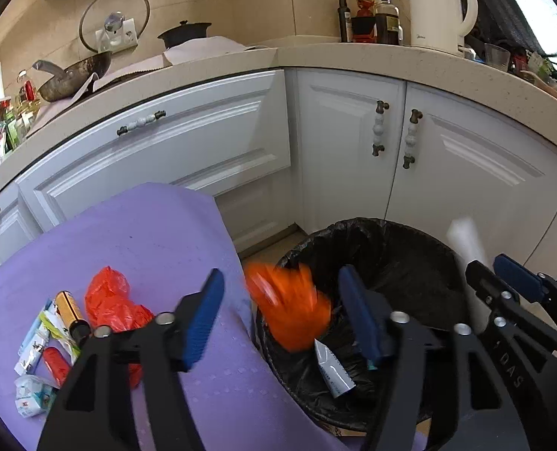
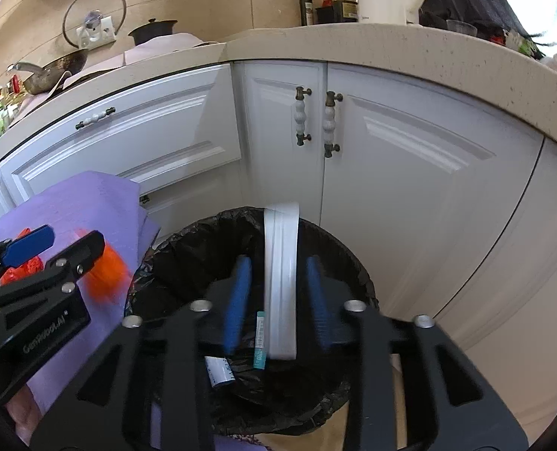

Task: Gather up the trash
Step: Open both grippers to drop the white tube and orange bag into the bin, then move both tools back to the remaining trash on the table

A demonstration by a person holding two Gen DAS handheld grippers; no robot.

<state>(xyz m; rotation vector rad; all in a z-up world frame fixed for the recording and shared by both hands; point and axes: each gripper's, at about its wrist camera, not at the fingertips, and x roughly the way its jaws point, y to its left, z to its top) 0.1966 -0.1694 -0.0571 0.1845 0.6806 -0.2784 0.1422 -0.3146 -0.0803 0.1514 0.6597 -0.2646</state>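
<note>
Left wrist view: the left gripper [image 1: 278, 312] reaches forward over the seam between the purple mat [image 1: 158, 240] and the black-lined trash bin [image 1: 391, 248], its blue-padded jaws spread wide and released, clasping nothing. Between them, at lower centre, a blurred orange plastic bag [image 1: 289, 308] hangs over the bin's rim, clear of both pads. A white tube [image 1: 332, 370] lies inside the bin. On the mat at lower left sit a red plastic bag [image 1: 109, 300], a battery [image 1: 71, 312] and small wrappers [image 1: 34, 342].

Right wrist view: the right gripper [image 2: 278, 297] points down over the bin's [image 2: 188, 236] mouth at lower centre, jaws parted. A white plastic strip [image 2: 282, 282] stands between the pads, touching neither. Whether it rests on anything cannot be told. The left gripper [image 2: 58, 242] shows at the left edge.
</note>
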